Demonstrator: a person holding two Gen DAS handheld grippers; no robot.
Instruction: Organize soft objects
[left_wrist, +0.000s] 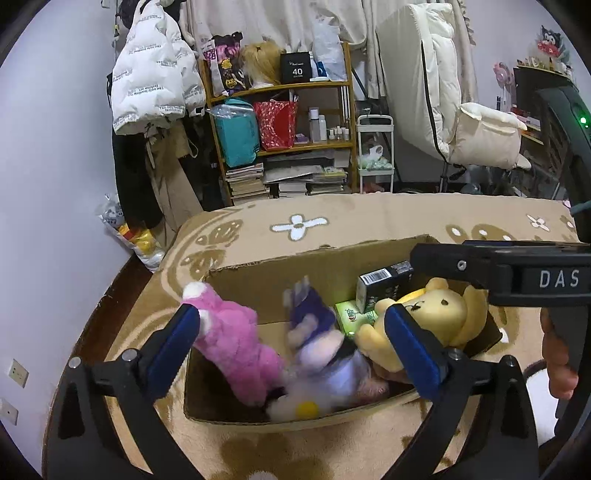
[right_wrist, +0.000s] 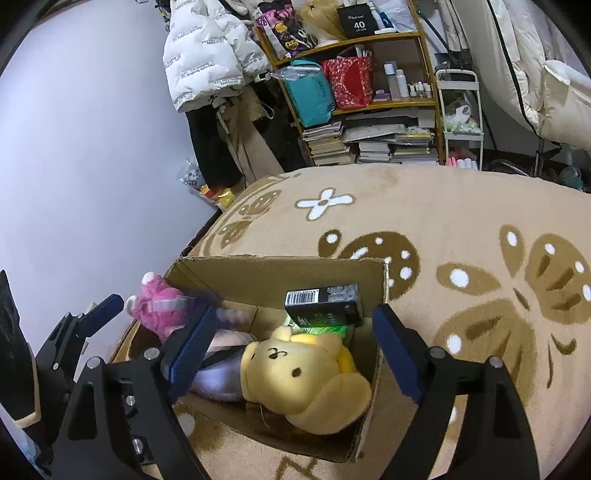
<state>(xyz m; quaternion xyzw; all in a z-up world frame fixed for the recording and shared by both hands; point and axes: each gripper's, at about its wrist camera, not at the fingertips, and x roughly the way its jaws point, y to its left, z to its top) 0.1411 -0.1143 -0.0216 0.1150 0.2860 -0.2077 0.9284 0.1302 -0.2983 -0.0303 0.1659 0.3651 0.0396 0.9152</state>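
Hovering over the cardboard box (left_wrist: 240, 275) with both tongs, left (left_wrist: 295, 349) and right (right_wrist: 291, 347), released, we judged the plush toys (left_wrist: 236, 343) packed; next, withdrawing.

Both wrist views look down closely, sharing the cardboard box (left_wrist: 236, 275) (right_wrist: 258, 273)

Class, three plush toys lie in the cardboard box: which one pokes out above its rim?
The pink plush: its head tops the box's left wall; yellow bear and lilac plush lie inside.
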